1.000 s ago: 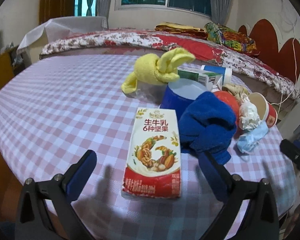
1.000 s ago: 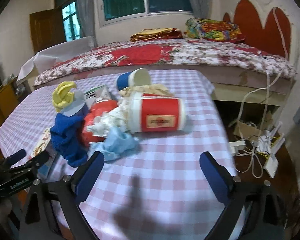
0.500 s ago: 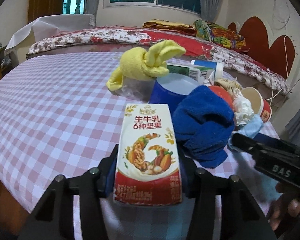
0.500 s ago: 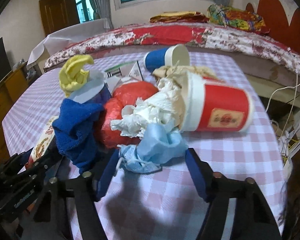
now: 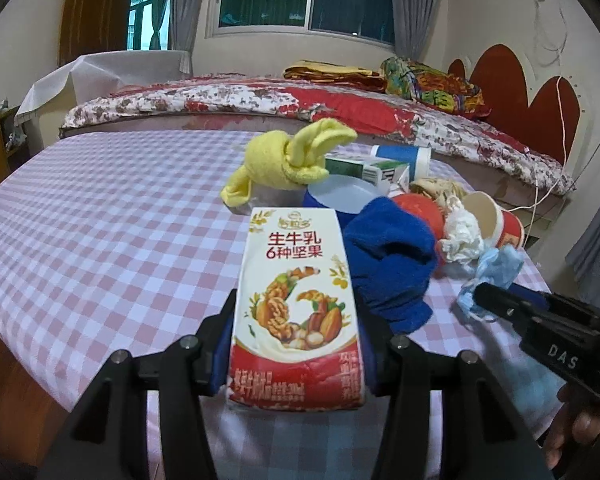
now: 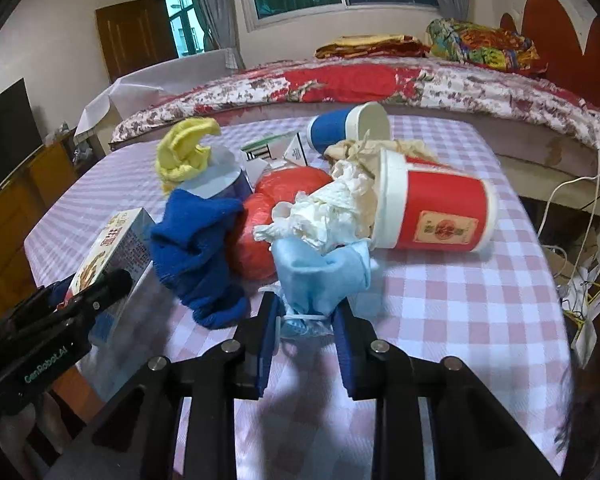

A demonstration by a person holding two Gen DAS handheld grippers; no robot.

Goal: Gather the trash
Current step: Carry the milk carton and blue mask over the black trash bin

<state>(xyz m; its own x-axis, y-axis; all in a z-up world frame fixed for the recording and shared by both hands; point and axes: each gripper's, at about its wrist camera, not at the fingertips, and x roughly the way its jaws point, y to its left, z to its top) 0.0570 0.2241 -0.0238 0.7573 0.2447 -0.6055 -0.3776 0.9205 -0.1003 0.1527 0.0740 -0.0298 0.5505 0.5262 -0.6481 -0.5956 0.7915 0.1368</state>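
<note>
Here the left gripper [image 5: 296, 344] was clamped on a milk carton [image 5: 296, 300], its blue pads pressed to the carton's two long sides near the red bottom end, the carton's printed face up over the checked tablecloth [image 5: 112, 232]. The right gripper [image 6: 306, 320] had just been closing, and its pads pinched the bunched lower end of a blue face mask [image 6: 324, 272], whose white ear loop lay across the gap between them. From that gripper outward, at 12 o'clock a wad of white tissue [image 6: 324, 212] rested on the mask; at 1 o'clock a red paper cup [image 6: 440, 208] lay on its side, mouth toward the tissue. At 11 o'clock sat a red plastic bag [image 6: 260, 224], and at 10 o'clock a blue cloth [image 6: 200, 248], touching the bag. Farther back stood a yellow cloth [image 6: 184, 156] on a lidded blue container [image 6: 224, 180], a green-and-white box [image 6: 272, 148], and a blue cup [image 6: 348, 128] on its side. At 9 o'clock the left gripper with its carton showed at the table's edge. Beyond the table ran a bed [image 6: 380, 80] with a floral cover. In the left view part of a hand [image 5: 576, 428] showed at 4 o'clock, under the right gripper.
</note>
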